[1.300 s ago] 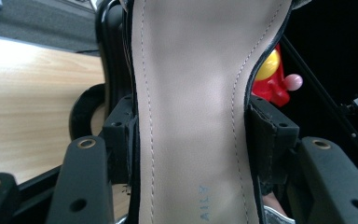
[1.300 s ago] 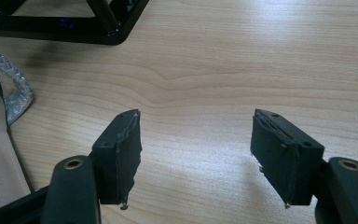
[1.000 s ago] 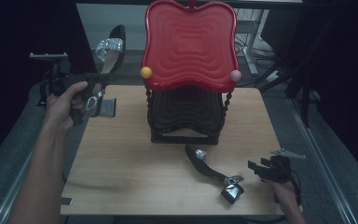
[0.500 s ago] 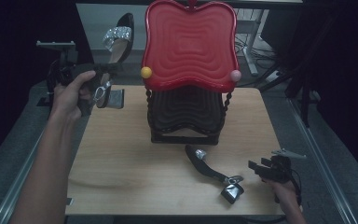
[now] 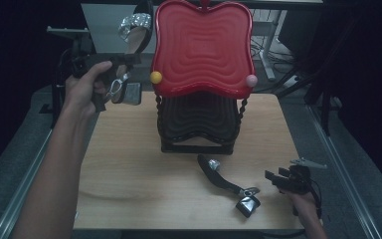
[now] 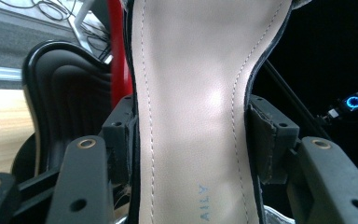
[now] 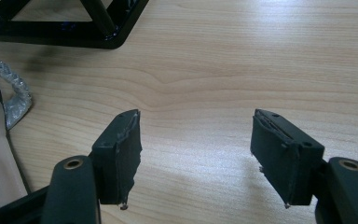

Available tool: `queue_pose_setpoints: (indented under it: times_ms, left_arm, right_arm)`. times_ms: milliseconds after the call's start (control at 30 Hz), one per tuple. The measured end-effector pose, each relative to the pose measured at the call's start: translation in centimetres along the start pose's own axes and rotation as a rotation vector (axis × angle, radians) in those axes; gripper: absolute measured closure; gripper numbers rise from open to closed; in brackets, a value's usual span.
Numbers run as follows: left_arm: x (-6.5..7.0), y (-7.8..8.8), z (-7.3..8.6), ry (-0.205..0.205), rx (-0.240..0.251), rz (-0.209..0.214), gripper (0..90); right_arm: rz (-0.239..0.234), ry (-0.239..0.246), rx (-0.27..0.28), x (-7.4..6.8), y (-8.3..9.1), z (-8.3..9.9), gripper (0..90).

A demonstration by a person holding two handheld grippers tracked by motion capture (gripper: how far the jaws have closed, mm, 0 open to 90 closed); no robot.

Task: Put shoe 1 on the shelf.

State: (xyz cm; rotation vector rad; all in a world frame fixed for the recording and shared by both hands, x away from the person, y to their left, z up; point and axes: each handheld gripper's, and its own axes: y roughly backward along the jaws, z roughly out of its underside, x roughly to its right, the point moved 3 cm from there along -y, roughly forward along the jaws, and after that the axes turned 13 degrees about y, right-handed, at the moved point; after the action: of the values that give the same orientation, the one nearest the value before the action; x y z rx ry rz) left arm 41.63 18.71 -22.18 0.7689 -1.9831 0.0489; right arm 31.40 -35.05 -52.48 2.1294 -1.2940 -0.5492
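Note:
A black high-heeled sandal (image 5: pixel 138 30) with a sparkly silver strap hangs in the air left of the red top tray (image 5: pixel 201 47) of a two-tier rack. My left gripper (image 5: pixel 124 63) is shut on it. In the left gripper view both pads (image 6: pixel 265 140) press the edges of the sandal's beige insole (image 6: pixel 191 93). The matching sandal (image 5: pixel 224 181) lies on its side on the wooden table (image 5: pixel 129 164), in front of the rack. My right gripper (image 5: pixel 273 178) rests just right of it, open with bare wood between its pads (image 7: pixel 119 154).
The rack's black lower tray (image 5: pixel 199 117) and its base (image 7: pixel 65 23) stand at the middle back of the table. Yellow (image 5: pixel 155 77) and pink (image 5: pixel 251 80) balls cap the red tray's front corners. Dark floor and cables surround the table.
My left hand has lifted the sandal higher and farther back, beside the red tray's upper left edge. The right gripper and the lying sandal have stayed where they were.

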Motion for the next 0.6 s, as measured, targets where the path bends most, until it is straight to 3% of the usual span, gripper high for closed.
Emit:
queue_pose_setpoints:
  times_ms: [300, 600]
  left_arm:
    - [2.8, -3.1, -0.7, -0.019, -0.007, -0.026, 42.9]
    - [4.1, -4.9, -1.6, -0.022, 0.001, -0.047, 42.9]
  right_arm:
    - [-0.004, -0.002, 0.003, -0.1, 0.0, 0.0, 33.1]
    - [-0.004, -0.006, 0.001, -0.1, -0.1, 0.1, 33.1]
